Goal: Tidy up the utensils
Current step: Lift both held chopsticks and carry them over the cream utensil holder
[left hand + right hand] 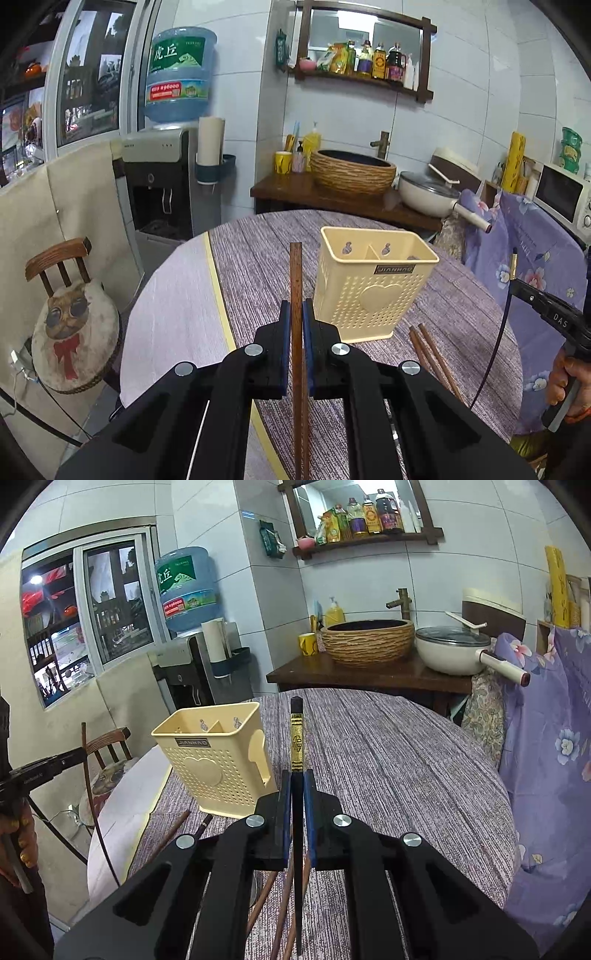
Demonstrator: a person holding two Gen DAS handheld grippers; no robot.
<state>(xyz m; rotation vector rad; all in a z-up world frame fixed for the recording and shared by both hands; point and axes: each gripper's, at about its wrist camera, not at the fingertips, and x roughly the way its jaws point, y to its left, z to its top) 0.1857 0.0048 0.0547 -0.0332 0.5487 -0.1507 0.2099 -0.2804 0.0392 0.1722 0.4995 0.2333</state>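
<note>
Beside the cream perforated plastic utensil holder (371, 284), the left tongs (296, 314) clamped a brown wooden chopstick (296, 280) upright, while the right tongs (297, 786) clamped a black gold-banded chopstick (296, 734).

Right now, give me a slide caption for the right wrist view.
Right gripper shut on a black chopstick with a gold band, beside the cream utensil holder.

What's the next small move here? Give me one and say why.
Probably carry the left gripper up and over the cream utensil holder and lower its brown chopstick in. Its jaws are already shut on the stick, and the holder's open top sits just ahead to the right. The right gripper holds a black chopstick and can follow.
</note>
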